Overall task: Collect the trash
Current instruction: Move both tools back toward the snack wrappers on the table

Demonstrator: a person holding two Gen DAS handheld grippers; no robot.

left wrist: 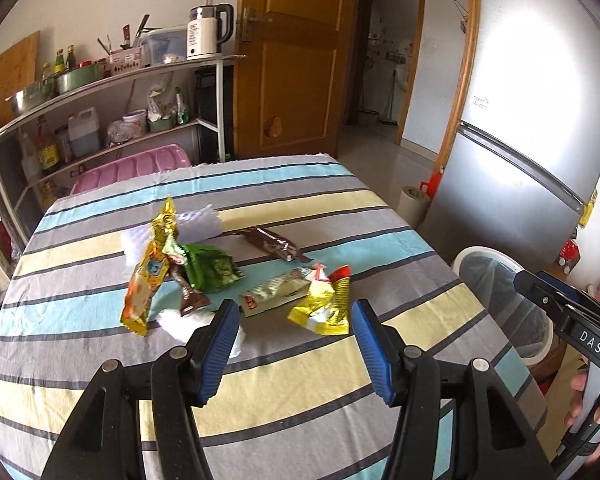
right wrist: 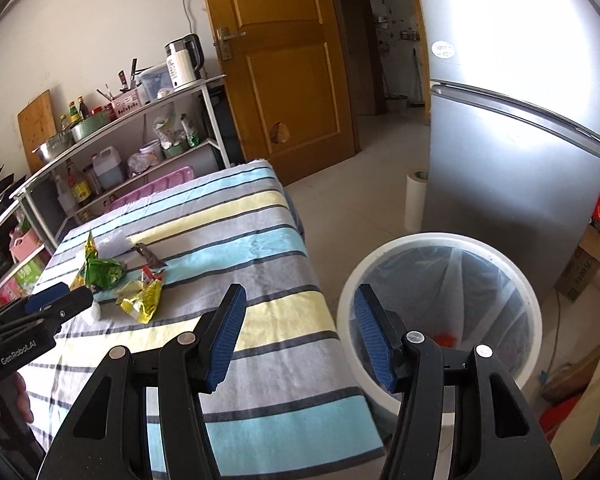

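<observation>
Hovering over the near edge of the striped desk point(left wrist: 340, 392), the left gripper point(left wrist: 296, 320) has its jaws spread wide with nothing between them. Just beyond its blue pads lies the scattered trash: a yellow crumpled wrapper point(left wrist: 324, 308) nearest, a pale green-and-white packet point(left wrist: 276, 290) touching it, a green foil bag point(left wrist: 212, 268) behind, an orange-and-yellow snack bag point(left wrist: 150, 276) standing tilted to the left, and a brown bar wrapper point(left wrist: 274, 243) farther back. A white tissue point(left wrist: 198, 224) sits behind the pile, and another white scrap, perhaps tissue as well, pokes out by the left pad.

The right gripper point(right wrist: 298, 336) hangs over the desk's right edge, jaws wide and empty, straddling the gap between the desk and the white trash bin point(right wrist: 532, 312) standing on the floor just beside it. The bin is lined with a clear bag, and something red-orange point(right wrist: 446, 338) lies at its bottom.
</observation>
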